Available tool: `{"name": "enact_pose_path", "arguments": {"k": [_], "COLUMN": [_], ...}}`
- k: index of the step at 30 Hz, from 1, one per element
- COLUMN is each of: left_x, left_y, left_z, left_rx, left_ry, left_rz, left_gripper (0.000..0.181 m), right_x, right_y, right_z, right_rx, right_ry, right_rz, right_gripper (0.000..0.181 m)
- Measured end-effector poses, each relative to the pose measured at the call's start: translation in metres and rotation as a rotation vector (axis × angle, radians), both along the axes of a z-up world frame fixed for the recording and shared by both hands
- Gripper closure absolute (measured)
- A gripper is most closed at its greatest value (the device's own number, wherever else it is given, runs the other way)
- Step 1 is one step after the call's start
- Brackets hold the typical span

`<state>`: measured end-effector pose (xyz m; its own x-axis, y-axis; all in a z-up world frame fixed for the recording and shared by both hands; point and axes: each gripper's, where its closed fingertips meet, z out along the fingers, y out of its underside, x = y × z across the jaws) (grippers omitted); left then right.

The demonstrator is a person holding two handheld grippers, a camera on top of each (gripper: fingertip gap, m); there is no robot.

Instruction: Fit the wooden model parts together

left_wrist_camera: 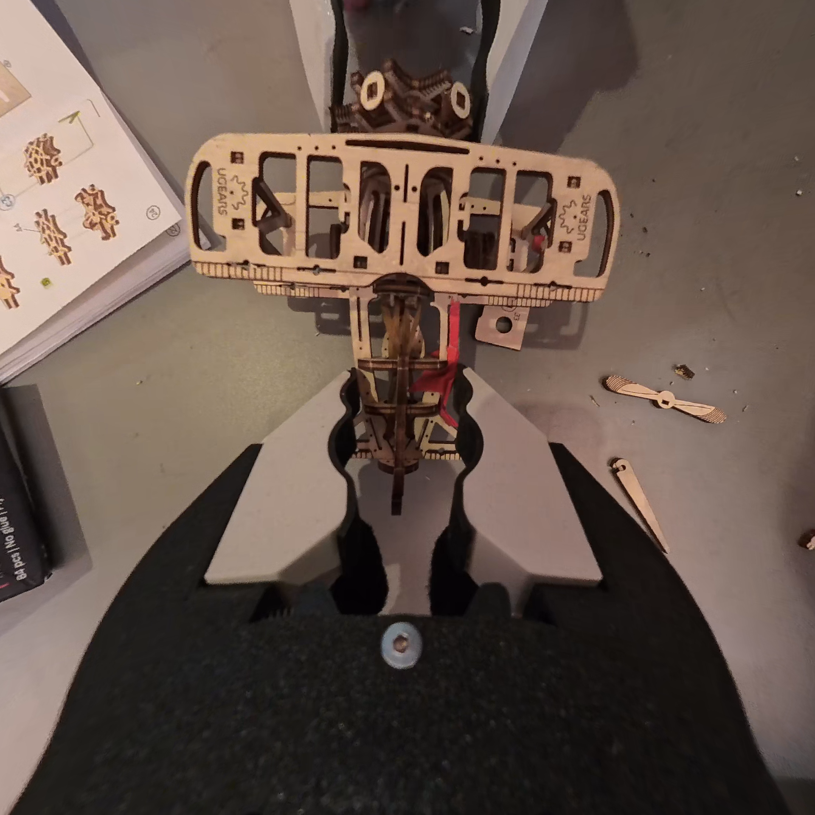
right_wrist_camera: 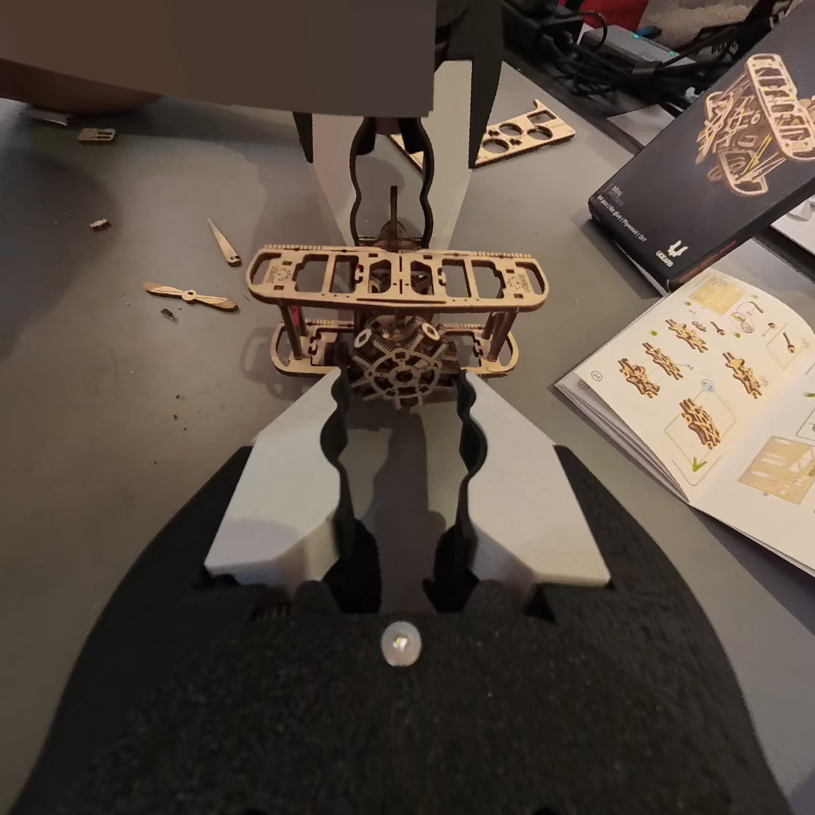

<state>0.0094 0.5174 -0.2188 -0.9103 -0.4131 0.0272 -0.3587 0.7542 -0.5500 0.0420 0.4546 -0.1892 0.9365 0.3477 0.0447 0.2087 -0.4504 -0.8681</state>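
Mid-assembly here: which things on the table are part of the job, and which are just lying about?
In the job:
- wooden biplane model, tail inside the left claw, engine at the right claw
- loose propeller
- pointed wooden stick
- instruction booklet

Lying about:
- kit box
- emptied wooden part sheet
- wood scraps

Hobby or lab workbench, indoors. Grey tabletop (right_wrist_camera: 110,375) strewn with wood crumbs and loose laser-cut parts: propeller (right_wrist_camera: 190,296), pointed stick (right_wrist_camera: 225,242), punched-out plywood sheet (right_wrist_camera: 520,136). Open instruction booklet (right_wrist_camera: 688,388) and dark kit box (right_wrist_camera: 705,185) lie at table edge. Behind box, tangle of black cables and grey electronic device (right_wrist_camera: 635,48) with small lit indicators suggests recording or lab setup.
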Motion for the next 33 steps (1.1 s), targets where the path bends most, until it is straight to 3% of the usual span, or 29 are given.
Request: {"name": "enact_pose_path", "arguments": {"k": [4, 10, 22, 33], "left_x": [0.0, -0.001, -0.001, -0.003], "left_y": [0.0, 0.001, -0.003, -0.006], "left_z": [0.0, 0.0, 0.001, 0.003], "left_rx": [-0.011, -0.022, -0.031, -0.082], "left_ry": [0.014, 0.026, 0.041, 0.054], "left_rz": [0.006, 0.013, 0.017, 0.003], "left_gripper": [0.141, 0.141, 0.142, 0.141], "right_x": [0.0, 0.001, -0.001, -0.002], "right_y": [0.0, 0.002, -0.002, -0.001], "right_z": [0.002, 0.002, 0.004, 0.011], "right_rx": [-0.008, 0.03, -0.033, 0.095], "right_ry": [0.041, -0.067, 0.182, 0.169], "right_rz": [-0.007, -0.002, -0.038, 0.009], "right_gripper": [0.134, 0.134, 0.135, 0.135]}}
